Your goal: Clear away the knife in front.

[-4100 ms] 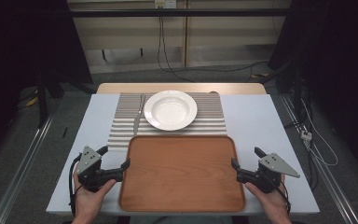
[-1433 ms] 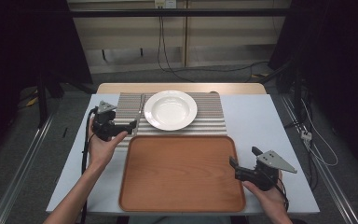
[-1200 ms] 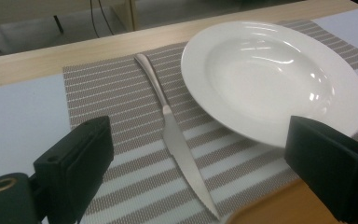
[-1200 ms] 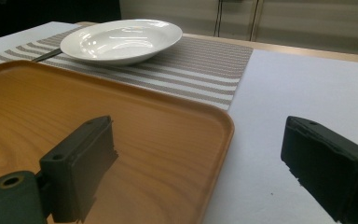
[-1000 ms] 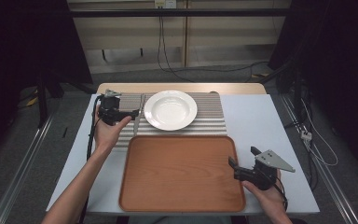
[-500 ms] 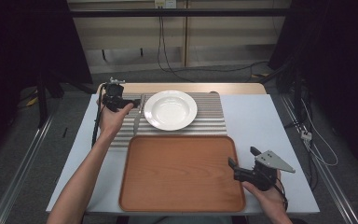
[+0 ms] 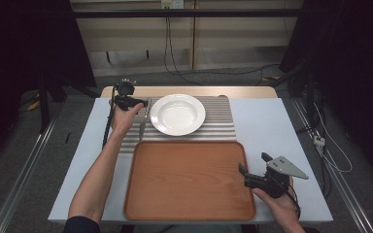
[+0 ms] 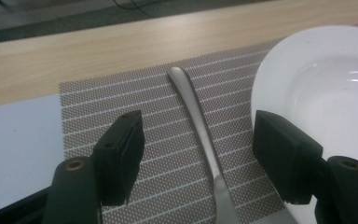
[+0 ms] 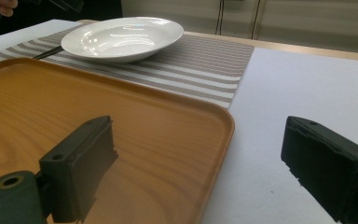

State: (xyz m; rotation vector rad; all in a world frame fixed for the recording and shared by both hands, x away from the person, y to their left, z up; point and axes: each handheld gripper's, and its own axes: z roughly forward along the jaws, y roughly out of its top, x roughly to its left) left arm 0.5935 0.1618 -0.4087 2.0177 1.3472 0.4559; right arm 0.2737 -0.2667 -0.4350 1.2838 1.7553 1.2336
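Now your left tool (image 7: pixel 137 103) sits at the far left of the counter (image 7: pixel 272 131), over the striped mat (image 7: pixel 221 121), with your left hand (image 7: pixel 121 115) stretched out behind it. Its jaws have just been closing, yet they are released for the moment: in the left gripper view the two black pads (image 8: pixel 121 156) stand on either side of the fork (image 8: pixel 200 135) with clear gaps, so nothing is pinched. The fork lies flat on the mat, its handle running away toward the far wooden edge (image 8: pixel 121 46) of the counter, just beside the left rim of the white plate (image 8: pixel 317 93). From the high view the fork (image 7: pixel 143 119) lies between your left hand and the plate (image 7: pixel 178 114), which rests in the middle of the mat.

Nearer to you, the wooden tray (image 7: pixel 189 182) lies empty, its far edge close against the mat. At the tray's near right corner your right tool (image 7: pixel 252 170) hovers, jaws released and wide; in the right gripper view one jaw hangs over the tray (image 9: pixel 121 126) and the other over the bare counter (image 9: pixel 284 93), with nothing between them.
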